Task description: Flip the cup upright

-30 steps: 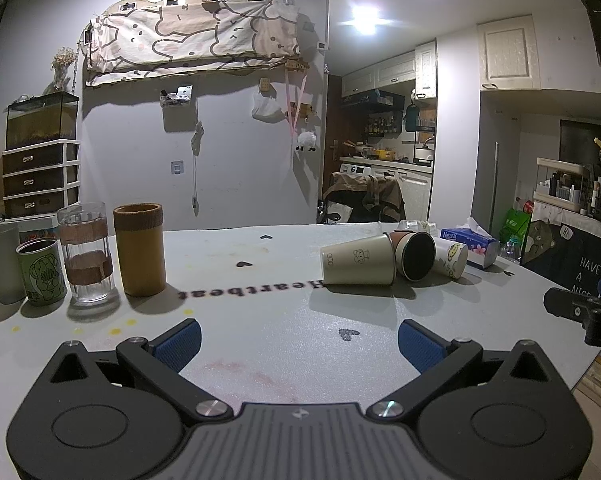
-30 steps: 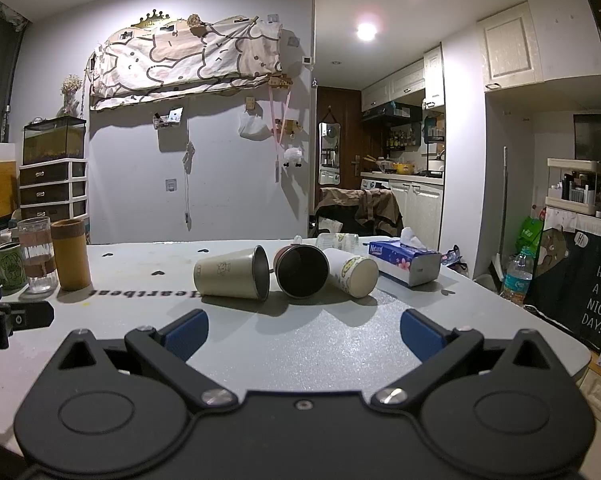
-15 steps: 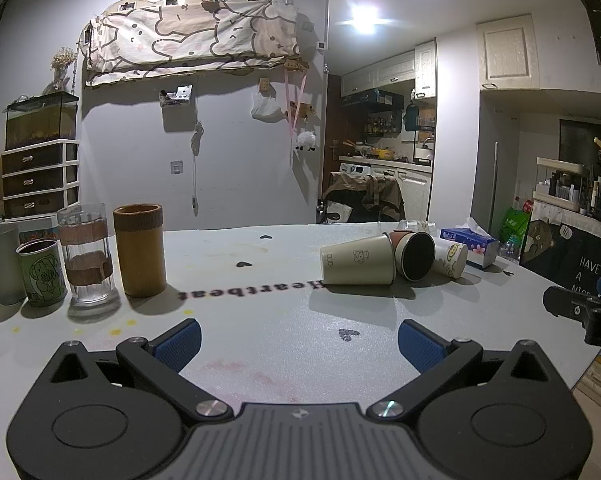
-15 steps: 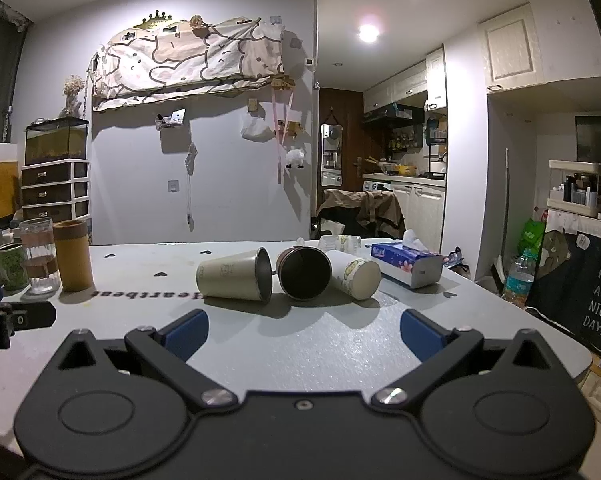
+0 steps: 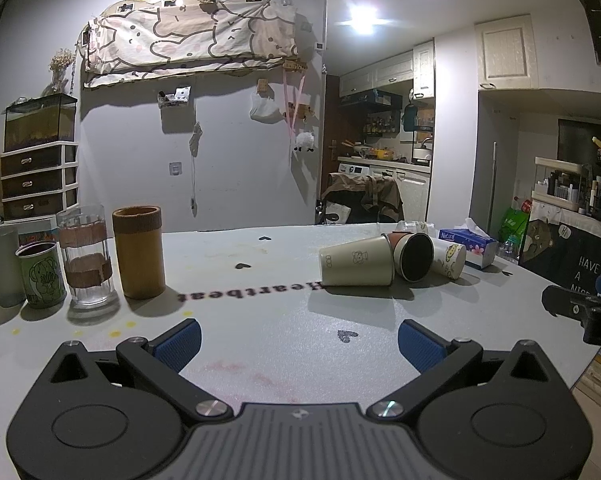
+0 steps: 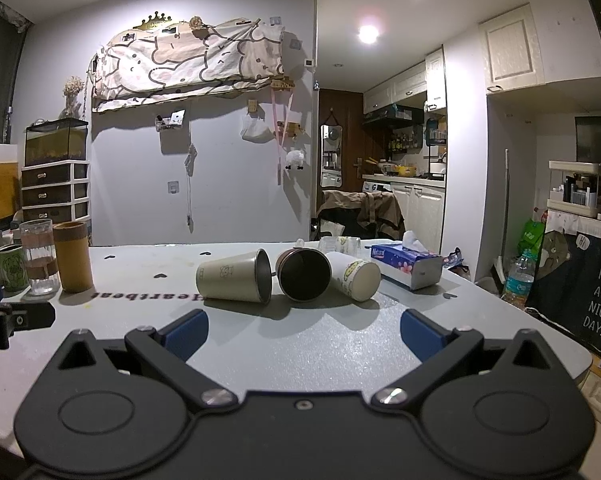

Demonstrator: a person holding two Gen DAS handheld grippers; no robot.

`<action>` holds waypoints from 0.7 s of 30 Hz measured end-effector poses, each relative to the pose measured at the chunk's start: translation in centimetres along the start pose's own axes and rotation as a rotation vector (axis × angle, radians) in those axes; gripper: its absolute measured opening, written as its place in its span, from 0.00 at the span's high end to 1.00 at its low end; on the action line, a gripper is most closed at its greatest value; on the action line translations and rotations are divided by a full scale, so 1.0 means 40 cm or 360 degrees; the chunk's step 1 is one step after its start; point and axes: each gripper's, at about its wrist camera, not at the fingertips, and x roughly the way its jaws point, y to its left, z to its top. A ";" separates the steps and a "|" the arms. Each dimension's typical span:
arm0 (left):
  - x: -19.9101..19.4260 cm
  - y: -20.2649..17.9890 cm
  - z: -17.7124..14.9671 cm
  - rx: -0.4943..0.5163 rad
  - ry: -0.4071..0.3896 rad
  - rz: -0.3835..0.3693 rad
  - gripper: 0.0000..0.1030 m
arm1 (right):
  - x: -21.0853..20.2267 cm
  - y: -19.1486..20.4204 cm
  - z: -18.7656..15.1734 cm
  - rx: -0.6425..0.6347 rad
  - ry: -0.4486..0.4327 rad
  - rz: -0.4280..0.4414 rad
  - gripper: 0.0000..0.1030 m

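Observation:
Three cups lie on their sides together on the grey table (image 6: pixel 340 344): a beige metal cup (image 6: pixel 232 276) (image 5: pixel 354 267), a brown cup (image 6: pixel 303 276) (image 5: pixel 414 257) with its dark mouth facing me, and a white paper cup (image 6: pixel 354 276) (image 5: pixel 448 259). My right gripper (image 6: pixel 303 334) is open and empty, a short way in front of them. My left gripper (image 5: pixel 298 340) is open and empty, further left over the table. Each gripper's tip shows at the other view's edge.
Four upright cups stand at the table's left: a tall brown cylinder (image 5: pixel 138 252), a glass (image 5: pixel 85 256), a green printed cup (image 5: pixel 41 274) and a grey cup (image 5: pixel 2 266). A blue tissue box (image 6: pixel 408 266) lies behind the fallen cups. The table's right edge is near.
My right gripper has drifted slightly left and forward, so the fallen cups sit a little further right and closer in its view. The left view is unchanged.

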 end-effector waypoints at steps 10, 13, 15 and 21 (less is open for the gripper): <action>0.001 0.000 0.000 0.0000 -0.0001 0.0001 0.00 | 0.000 -0.005 0.002 0.0010 0.0002 0.0003 0.00; -0.001 0.000 0.000 0.0001 0.0001 -0.0002 0.00 | -0.001 -0.003 0.006 0.0012 0.0001 0.0010 0.00; -0.001 0.001 0.001 0.0003 -0.0001 -0.0009 0.00 | -0.001 -0.002 0.009 0.0013 0.0002 0.0012 0.00; -0.004 -0.013 -0.008 0.0007 -0.0010 -0.0030 0.00 | 0.006 -0.009 0.016 0.0025 -0.0013 0.0039 0.00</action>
